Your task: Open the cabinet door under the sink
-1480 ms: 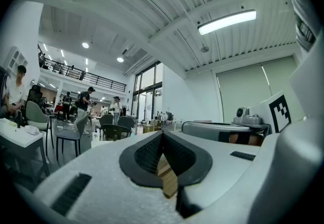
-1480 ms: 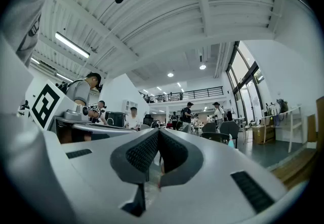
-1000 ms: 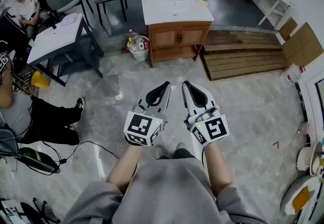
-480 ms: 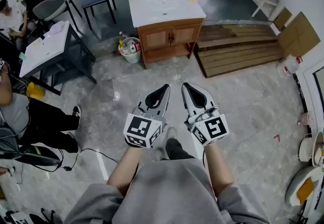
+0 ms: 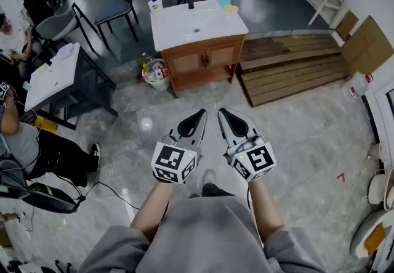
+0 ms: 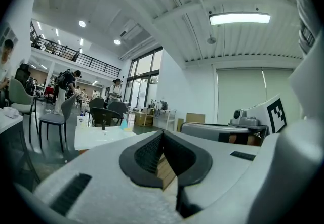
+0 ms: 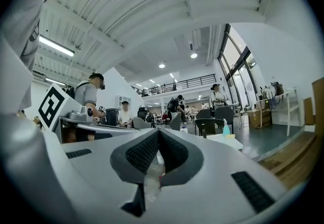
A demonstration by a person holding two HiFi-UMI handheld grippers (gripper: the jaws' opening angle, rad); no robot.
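Note:
The sink cabinet (image 5: 200, 59) stands a few steps ahead on the grey floor, with a white basin top (image 5: 197, 22) and two wooden doors, both closed. My left gripper (image 5: 202, 114) and right gripper (image 5: 221, 111) are held side by side in front of my body, well short of the cabinet. Both are shut with nothing between the jaws. In the left gripper view the left gripper (image 6: 162, 135) has its dark pads pressed together, and the sink top (image 6: 101, 137) shows beyond. The right gripper (image 7: 158, 133) is likewise closed in the right gripper view.
A white waste bin (image 5: 155, 75) full of rubbish sits left of the cabinet. Wooden pallets (image 5: 289, 68) lie to its right. A dark-framed table (image 5: 52, 74) and chairs stand at the left, where a seated person (image 5: 37, 142) and floor cables (image 5: 104, 188) are.
The sink cabinet has grown larger and shifted lower-left in the head view as I walked toward it. Both grippers stayed shut and in the same pose.

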